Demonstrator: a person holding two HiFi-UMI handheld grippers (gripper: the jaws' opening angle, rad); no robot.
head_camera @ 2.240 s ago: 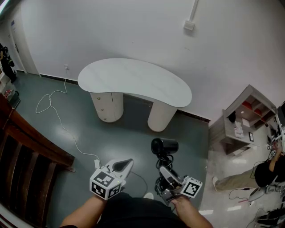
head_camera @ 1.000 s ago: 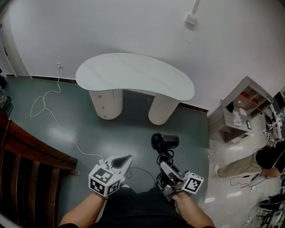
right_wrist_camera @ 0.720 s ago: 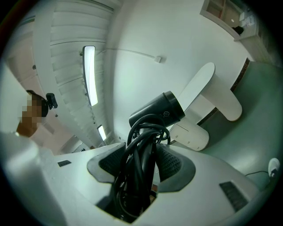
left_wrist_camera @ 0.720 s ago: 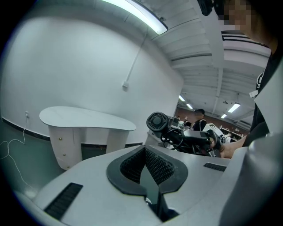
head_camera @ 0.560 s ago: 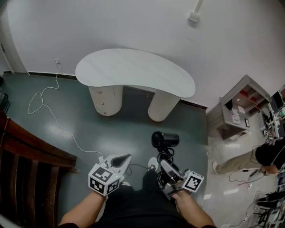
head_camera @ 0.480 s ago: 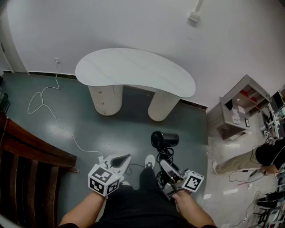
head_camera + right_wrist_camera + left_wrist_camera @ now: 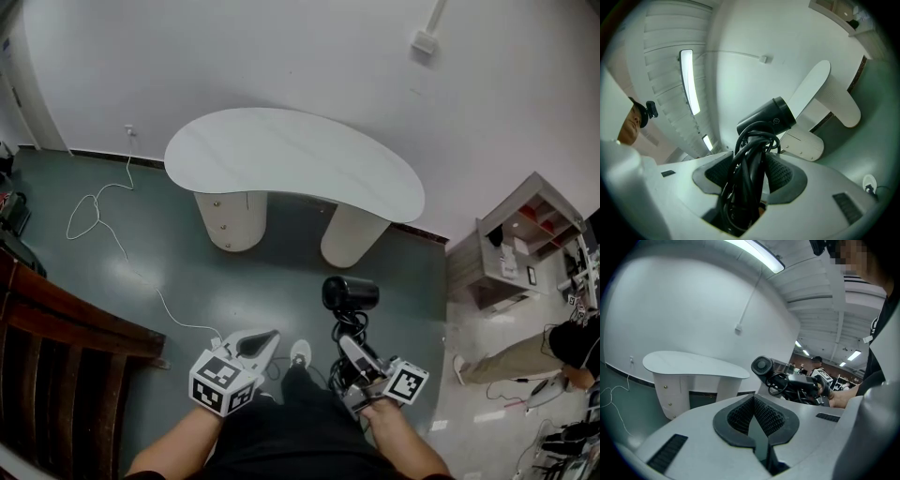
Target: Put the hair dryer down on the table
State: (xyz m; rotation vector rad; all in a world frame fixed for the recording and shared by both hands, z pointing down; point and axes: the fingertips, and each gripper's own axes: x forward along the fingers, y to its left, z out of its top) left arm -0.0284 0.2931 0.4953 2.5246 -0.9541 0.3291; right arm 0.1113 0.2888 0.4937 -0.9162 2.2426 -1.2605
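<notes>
A black hair dryer [image 7: 350,293] with its cord wound round the handle is held above the dark floor. My right gripper [image 7: 353,354] is shut on that handle, and the barrel sticks out beyond the jaws. In the right gripper view the hair dryer [image 7: 766,117] rises between the pads of my right gripper [image 7: 750,164], in front of the white table [image 7: 811,93]. The kidney-shaped table [image 7: 291,155] stands ahead by the wall, its top bare. My left gripper [image 7: 261,339] hangs level at the left, shut with nothing in it. The left gripper [image 7: 753,401] sees the hair dryer [image 7: 764,366] to its right.
A white cable [image 7: 112,234] trails over the floor at the left. Dark wooden furniture [image 7: 56,366] fills the lower left. A grey shelf unit [image 7: 525,234] and a person [image 7: 553,352] are at the right. A white shoe [image 7: 300,353] shows between the grippers.
The head view has shifted a little, so the table sits slightly lower and further right. A white shoe has stepped forward between the grippers. Both grippers keep their pose and grip.
</notes>
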